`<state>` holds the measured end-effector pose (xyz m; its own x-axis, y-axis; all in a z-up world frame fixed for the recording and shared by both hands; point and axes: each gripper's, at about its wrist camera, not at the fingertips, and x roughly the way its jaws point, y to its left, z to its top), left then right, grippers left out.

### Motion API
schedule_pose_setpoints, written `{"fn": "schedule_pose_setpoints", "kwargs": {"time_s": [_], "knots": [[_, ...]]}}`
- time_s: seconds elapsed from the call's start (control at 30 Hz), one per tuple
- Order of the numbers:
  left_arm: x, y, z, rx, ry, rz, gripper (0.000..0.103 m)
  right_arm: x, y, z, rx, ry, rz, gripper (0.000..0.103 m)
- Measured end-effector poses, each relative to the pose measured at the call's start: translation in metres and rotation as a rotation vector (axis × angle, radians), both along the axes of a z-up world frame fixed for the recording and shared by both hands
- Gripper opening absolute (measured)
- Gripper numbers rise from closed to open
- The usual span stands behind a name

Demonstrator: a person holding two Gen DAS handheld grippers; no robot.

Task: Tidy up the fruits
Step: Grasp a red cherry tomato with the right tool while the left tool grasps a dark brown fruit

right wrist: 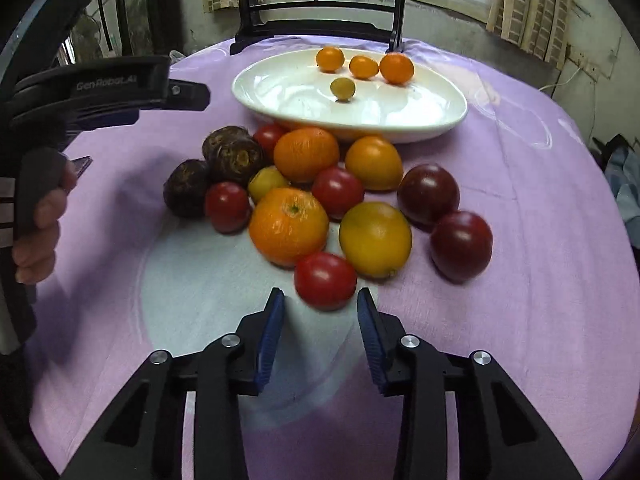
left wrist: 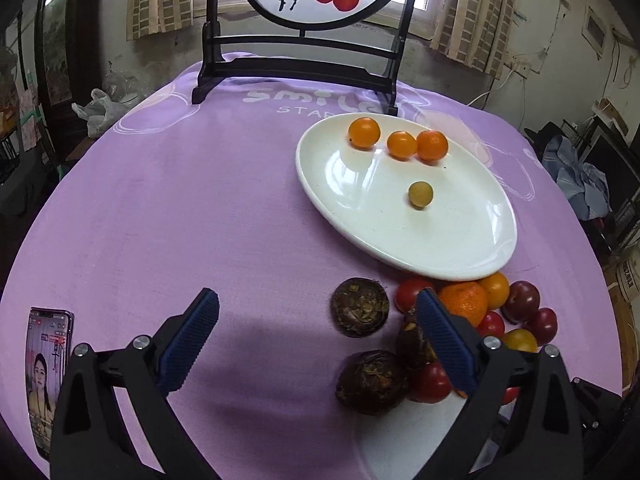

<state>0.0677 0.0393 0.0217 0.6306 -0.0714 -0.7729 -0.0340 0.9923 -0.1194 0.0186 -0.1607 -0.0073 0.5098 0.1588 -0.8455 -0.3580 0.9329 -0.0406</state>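
Nearest my right wrist camera, the right gripper (right wrist: 320,316) has its blue fingers (right wrist: 272,332) apart, hovering just short of a red tomato (right wrist: 325,280) at the front edge of the fruit pile; nothing sits between them. Behind that tomato lie a large mandarin (right wrist: 289,226) and a yellow-orange fruit (right wrist: 375,238), touching each other. Two dark red plums (right wrist: 461,245) rest to the right, slightly apart from the heap. On the pile's left are dark brown water chestnuts (right wrist: 234,152).

On my left wrist camera, the left gripper (left wrist: 318,316) is spread wide and empty, above the purple cloth of the counter (left wrist: 180,208). Its right finger (left wrist: 444,340) partly covers the pile, and one water chestnut (left wrist: 360,312) lies between the fingertips, further out and untouched.

Beyond the pile sits the white oval plate (left wrist: 460,240), its near rim just beside the fruit. It holds three small orange tomatoes (left wrist: 401,145) in a row at the far side and one pale yellow-green fruit (left wrist: 420,195) near the middle.

A phone (left wrist: 46,376) lies at the counter's left edge, screen lit. A dark-framed round screen (left wrist: 304,32) stands at the back.
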Motion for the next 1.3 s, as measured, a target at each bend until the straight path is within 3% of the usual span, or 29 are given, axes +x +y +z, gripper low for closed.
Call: {"fn": "schedule_pose_setpoints", "kwargs": {"time_s": [0.23,0.5,0.7,0.9,0.97,1.07,1.13,1.3], "knots": [[0.002,0.013,0.002,-0.054,0.019,0.009,0.097,0.011,0.009,0.001,-0.038,0.005,-0.014,0.032],[-0.018,-0.014,-0.003,0.030,0.034,-0.106,0.097,0.002,-0.011,0.007,0.064,-0.010,0.009,0.030],[-0.040,-0.015,-0.027,0.071,0.089,-0.167,0.097,0.000,-0.011,0.009,0.059,-0.011,0.008,0.030],[-0.043,-0.025,-0.029,0.097,0.081,-0.202,0.097,0.000,-0.015,0.009,0.062,-0.007,-0.008,0.030],[-0.042,-0.034,-0.033,0.136,0.089,-0.211,0.096,-0.001,-0.018,0.014,0.074,-0.020,-0.010,0.030],[-0.041,-0.043,-0.037,0.187,0.082,-0.213,0.077,-0.007,-0.020,0.024,0.106,-0.049,0.001,0.030],[-0.037,-0.048,-0.043,0.201,0.109,-0.219,0.077,-0.009,-0.021,0.027,0.113,-0.058,0.006,0.030],[-0.031,-0.053,-0.044,0.222,0.079,-0.226,0.074,-0.013,-0.021,0.031,0.123,-0.067,0.015,0.030]]}}
